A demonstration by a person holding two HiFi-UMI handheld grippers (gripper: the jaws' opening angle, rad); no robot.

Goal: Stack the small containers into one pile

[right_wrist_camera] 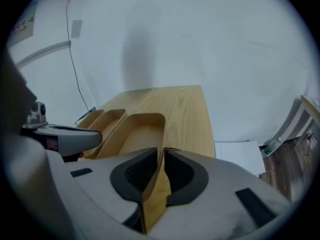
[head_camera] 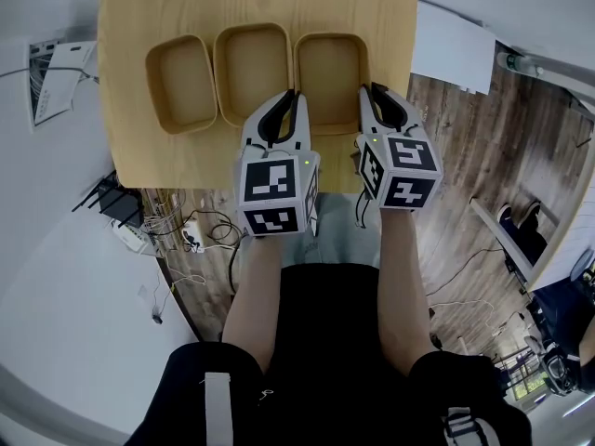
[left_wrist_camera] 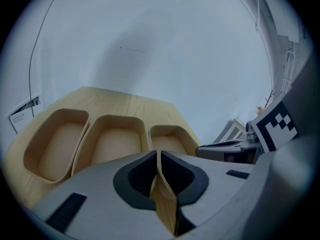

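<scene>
Left jaws: the left gripper (head_camera: 294,94) (left_wrist_camera: 157,153) has its jaws pressed together at the tips, with nothing between them. Only tabletop shows through the hollow behind the tips.
Right jaws: the right gripper (head_camera: 372,88) (right_wrist_camera: 163,150) is likewise closed and empty. Its tips line up with the right wall of the right container (head_camera: 330,68) (right_wrist_camera: 137,134); I cannot tell whether they touch it.
Left tips: at centre frame in the head view, by the near corners where the middle container (head_camera: 251,71) (left_wrist_camera: 117,144) and the right container meet.
Containers: three open, empty tubs in a row across the upper middle of the head view. The left container (head_camera: 181,84) (left_wrist_camera: 52,144) is tilted slightly. None is stacked yet.
Table: a pale wood table (head_camera: 186,156) with both grippers over its near edge.
Handling: the tubs look thin-walled and light, fairly stiff but probably easy to dent, with smooth walls that may slip.
Hold: pinch one long wall at mid-length over the rim, gently, and keep the tub level so it nests.
</scene>
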